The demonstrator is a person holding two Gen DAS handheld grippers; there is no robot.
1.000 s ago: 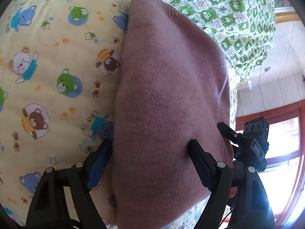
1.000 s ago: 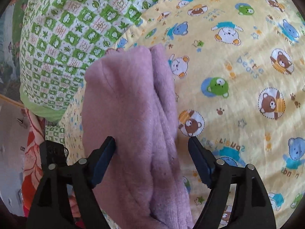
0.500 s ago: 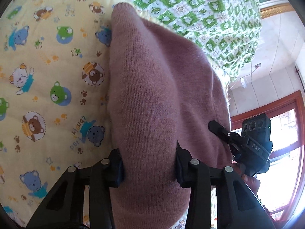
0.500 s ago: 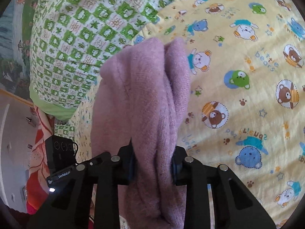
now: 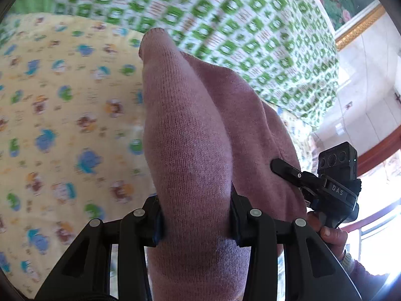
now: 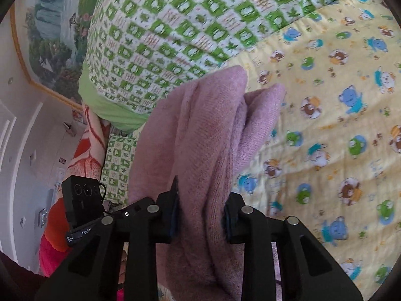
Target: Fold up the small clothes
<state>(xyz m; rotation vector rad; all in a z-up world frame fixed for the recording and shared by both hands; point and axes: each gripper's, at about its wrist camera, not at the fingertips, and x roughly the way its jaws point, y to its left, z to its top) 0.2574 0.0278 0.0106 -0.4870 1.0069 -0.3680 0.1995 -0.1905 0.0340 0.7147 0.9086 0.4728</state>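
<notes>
A folded pink knit sweater (image 5: 190, 135) is held up off the yellow bear-print bedsheet (image 5: 62, 125). My left gripper (image 5: 195, 215) is shut on one end of the sweater. My right gripper (image 6: 200, 213) is shut on the other end of the sweater (image 6: 200, 130), whose folded layers bunch between the jaws. The right gripper also shows in the left wrist view (image 5: 308, 180) at the sweater's far edge, with the hand that holds it.
A green-and-white checked quilt (image 6: 175, 30) lies bunched at the head of the bed, behind the sweater. The bear-print bedsheet (image 6: 338, 125) spreads to the right. A red and orange blanket (image 6: 82, 150) hangs off the bed's left edge. A window (image 5: 376, 200) is at right.
Both grippers went from open around the sweater to shut on it. They then lifted it off the sheet, and the view tilted up toward the quilt.
</notes>
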